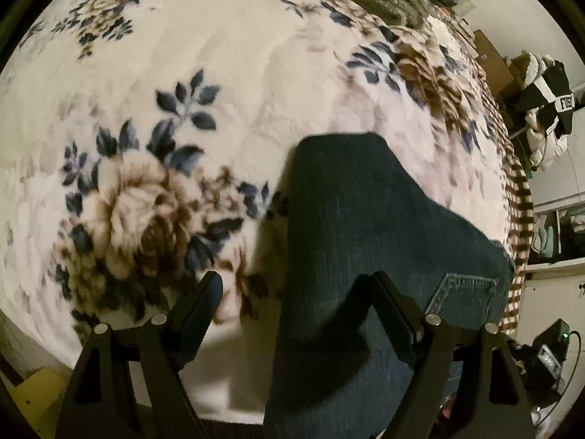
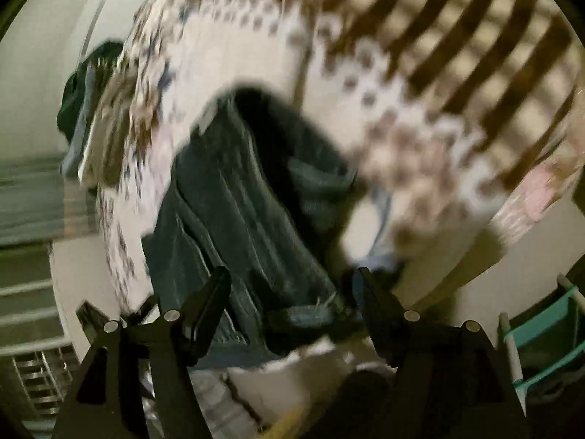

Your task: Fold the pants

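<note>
Bedding fills the left wrist view: a cream floral blanket [image 1: 204, 73] covers the bed, with a brown checked cover [image 1: 519, 201] at its right edge. Dark denim pants [image 1: 351, 226] lie folded on the near right part, back pocket [image 1: 464, 296] up. The left gripper [image 1: 292, 285] hangs over them, fingers spread apart, gripping nothing. Clothing [image 1: 544, 109] is piled by the far right wall.

Right wrist view, heavily blurred: right gripper [image 2: 290, 285] likewise spread, pants [image 2: 248, 212] between its fingers, whether touching cannot be told. A teal rack [image 2: 544, 333] stands near right.
</note>
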Motion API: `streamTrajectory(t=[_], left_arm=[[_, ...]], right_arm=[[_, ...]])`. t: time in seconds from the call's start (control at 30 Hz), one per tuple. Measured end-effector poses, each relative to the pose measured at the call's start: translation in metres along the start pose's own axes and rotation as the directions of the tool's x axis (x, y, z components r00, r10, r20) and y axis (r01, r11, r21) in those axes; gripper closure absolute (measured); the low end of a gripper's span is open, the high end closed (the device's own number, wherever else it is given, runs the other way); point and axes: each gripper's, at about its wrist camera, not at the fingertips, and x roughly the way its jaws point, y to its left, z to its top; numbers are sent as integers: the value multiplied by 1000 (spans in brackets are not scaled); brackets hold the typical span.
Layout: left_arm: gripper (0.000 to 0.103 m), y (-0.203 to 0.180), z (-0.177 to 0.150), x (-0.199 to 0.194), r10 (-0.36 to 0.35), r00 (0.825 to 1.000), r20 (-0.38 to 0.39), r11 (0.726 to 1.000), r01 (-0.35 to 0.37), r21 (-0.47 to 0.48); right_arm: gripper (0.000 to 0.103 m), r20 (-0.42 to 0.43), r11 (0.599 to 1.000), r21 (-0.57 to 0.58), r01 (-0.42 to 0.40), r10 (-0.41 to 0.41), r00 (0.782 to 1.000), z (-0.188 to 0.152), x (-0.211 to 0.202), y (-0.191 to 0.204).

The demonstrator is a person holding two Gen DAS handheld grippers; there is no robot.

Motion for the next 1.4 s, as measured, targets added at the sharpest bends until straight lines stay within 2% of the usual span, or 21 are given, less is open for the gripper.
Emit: streamTrajectory(t=[0.03, 0.07, 0.13, 0.23, 0.3, 0.37, 0.43, 0.5, 0.53, 0.6, 0.63, 0.7, 0.77, 0.87, 0.93, 1.0, 1.1, 1.2, 1.27, 1.3, 1.4], left_arm=[[22, 0, -2, 0, -3, 1000, -5, 1000, 3, -1], [22, 0, -4, 0, -6, 1000, -10, 1000, 6, -2], [22, -1, -8, -2, -10, 1000, -23, 1000, 10, 6], [22, -1, -13, -3, -16, 999, -35, 1000, 17, 24], [21, 0, -15, -1, -34, 999, -40, 999, 35, 21], [21, -1, -16, 5, -41, 998, -48, 999, 42, 14], [21, 0, -15, 9, -46, 997, -57, 999, 46, 10], [21, 1, -15, 9, -56, 996, -65, 998, 57, 3], [21, 1, -15, 8, -63, 996, -65, 998, 64, 3], [21, 1, -17, 6, -82, 994, -68, 997, 83, 9], [21, 0, -19, 7, -98, 992, -74, 995, 98, 8], [21, -1, -23, 13, -135, 986, -96, 991, 135, -11], [21, -1, -28, 22, -166, 979, -118, 986, 162, -41], [21, -2, -33, 30, -194, 971, -138, 980, 187, -68], [21, -3, -34, 33, -200, 970, -140, 979, 192, -67], [21, -4, -33, 35, -194, 970, -144, 980, 188, -58], [21, -6, -31, 38, -196, 969, -150, 980, 190, -50], [19, -5, -29, 41, -206, 967, -152, 978, 201, -48], [18, -5, -29, 42, -211, 965, -154, 977, 206, -47], [17, -4, -29, 43, -214, 964, -155, 977, 210, -46], [17, -3, -29, 43, -219, 963, -157, 976, 215, -43]], right_arm=[[62, 16, 1000, -19, 10, -10, 1000, -3, 3, 3], [87, 43, 999, -37, 29, -27, 999, -4, 1, 7], [90, 113, 995, -81, 65, -56, 992, -5, -10, 24], [91, 272, 974, -151, 167, -122, 955, -1, -44, 49], [91, 255, 978, -125, 166, -130, 958, 12, -45, 43], [91, 208, 970, -112, 215, -189, 960, 21, -27, 33], [86, 183, 961, -109, 253, -231, 956, 25, -13, 26], [67, 133, 972, -65, 225, -215, 967, 28, -8, 19], [62, 122, 981, -22, 195, -191, 974, 27, -14, 13], [37, 137, 997, 60, 52, -60, 989, 17, -28, 2], [34, 146, 995, 98, -15, 1, 989, 9, -35, -2], [33, 138, 984, 140, -112, 93, 986, -7, -37, -7], [33, 82, 976, 140, -169, 159, 984, -19, -22, -7], [33, 11, 982, 103, -156, 156, 988, -25, 12, 3], [33, -36, 989, 98, -109, 113, 993, -23, 38, 6], [31, -36, 992, 89, -89, 93, 995, -19, 53, 7], [30, -25, 989, 74, -130, 133, 991, -17, 60, 13], [30, -43, 968, 92, -235, 239, 970, -20, 61, 14], [31, -73, 972, 47, -230, 233, 970, -19, 63, 11], [34, -80, 982, 27, -188, 190, 979, -17, 67, 11], [30, -59, 974, 49, -223, 226, 972, -16, 73, 11]])
